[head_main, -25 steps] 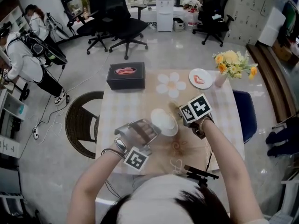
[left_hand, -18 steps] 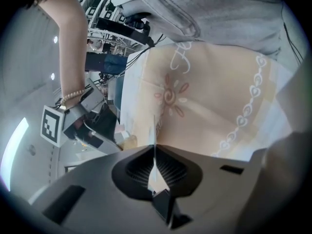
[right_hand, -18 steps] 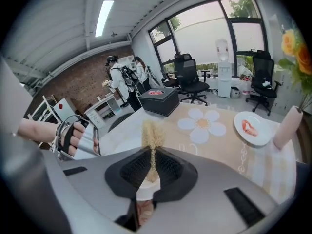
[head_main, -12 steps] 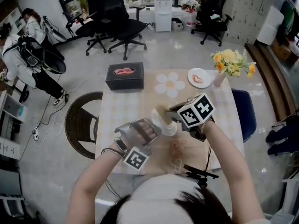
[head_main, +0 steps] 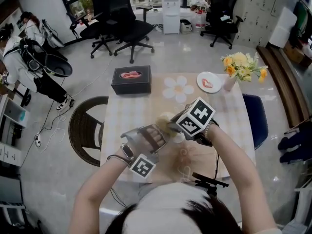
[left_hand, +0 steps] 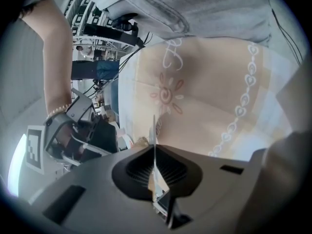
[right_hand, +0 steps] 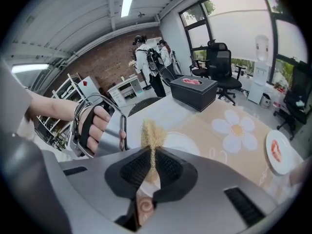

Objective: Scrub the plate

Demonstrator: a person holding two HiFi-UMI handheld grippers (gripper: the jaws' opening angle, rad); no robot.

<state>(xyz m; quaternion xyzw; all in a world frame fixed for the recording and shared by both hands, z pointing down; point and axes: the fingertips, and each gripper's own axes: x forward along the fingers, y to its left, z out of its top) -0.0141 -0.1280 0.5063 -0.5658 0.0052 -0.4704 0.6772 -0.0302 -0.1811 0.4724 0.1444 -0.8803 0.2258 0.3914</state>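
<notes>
In the head view my left gripper [head_main: 162,131] holds a white plate [head_main: 165,119] above the table [head_main: 127,112]; the plate is largely hidden behind my right gripper [head_main: 172,126]. The left gripper view shows my left gripper [left_hand: 155,172] shut on the plate's thin edge [left_hand: 155,133], seen edge-on. My right gripper [right_hand: 152,165] is shut on a tan scrubbing pad [right_hand: 151,133] that stands up from its jaws. Beyond the pad lies the plate's white face [right_hand: 184,143], with the hand on the left gripper [right_hand: 97,128] beside it.
A black box [head_main: 130,79] with pink contents sits at the table's far left. A small plate [head_main: 209,82] and a vase of yellow flowers [head_main: 241,66] stand far right. A wicker chair [head_main: 85,128] is left of the table, a blue chair [head_main: 257,118] right. People stand far left.
My right gripper has swung left with the pad, from beside the plate to over it, covering most of the plate. The left gripper has held still.
</notes>
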